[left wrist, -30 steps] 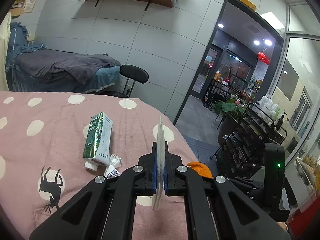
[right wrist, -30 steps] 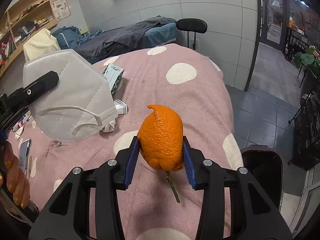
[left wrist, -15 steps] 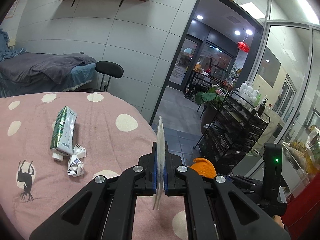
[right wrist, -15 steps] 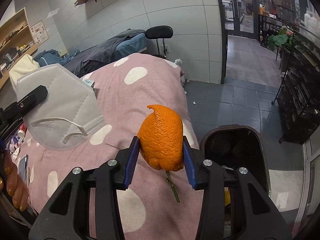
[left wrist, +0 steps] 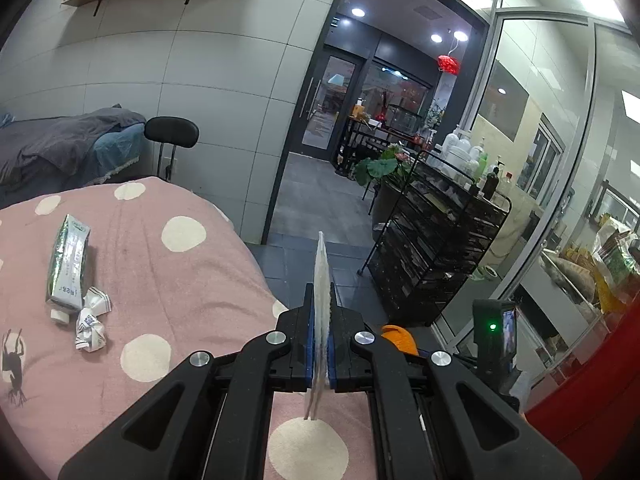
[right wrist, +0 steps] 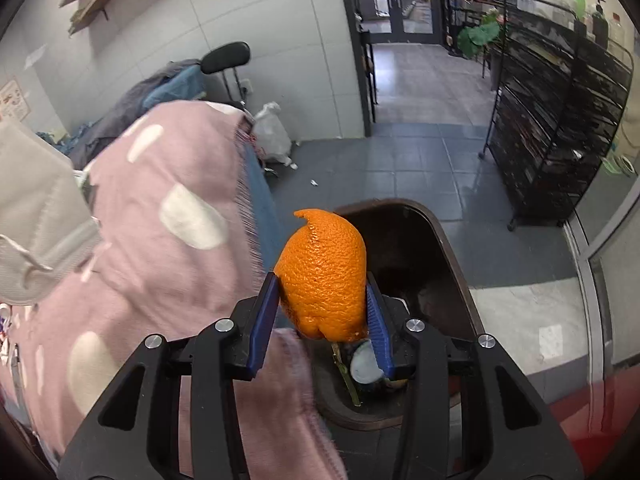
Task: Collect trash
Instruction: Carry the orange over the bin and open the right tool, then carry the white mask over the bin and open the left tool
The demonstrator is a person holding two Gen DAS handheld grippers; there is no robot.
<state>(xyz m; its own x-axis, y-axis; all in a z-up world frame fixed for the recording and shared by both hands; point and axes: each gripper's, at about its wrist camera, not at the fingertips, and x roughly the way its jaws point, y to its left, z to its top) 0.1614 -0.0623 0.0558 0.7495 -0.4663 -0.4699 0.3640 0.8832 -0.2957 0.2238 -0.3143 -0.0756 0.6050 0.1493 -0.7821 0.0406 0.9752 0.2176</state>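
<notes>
My right gripper (right wrist: 322,312) is shut on an orange peel (right wrist: 322,276) and hangs over the open dark brown trash bin (right wrist: 448,264) on the floor beside the table. Some rubbish lies at the bin's bottom. My left gripper (left wrist: 320,344) is shut on a white face mask (left wrist: 320,280), seen edge-on above the pink polka-dot tablecloth (left wrist: 168,280). The same face mask (right wrist: 36,216) shows at the left edge of the right wrist view. A flattened green-and-silver tube (left wrist: 68,264) and a crumpled wrapper (left wrist: 92,320) lie on the cloth to the left.
A black wire rack (right wrist: 560,120) with bottles stands right of the bin on the grey tiled floor. A white bag (right wrist: 272,132) sits by the wall behind the table. A black stool (left wrist: 171,132) and a covered bed (left wrist: 60,148) stand at the back.
Both grippers swung right, off the table's middle toward its edge. The right one dipped with the peel until the bin lay beneath it. The tube and wrapper slid left in the left view.
</notes>
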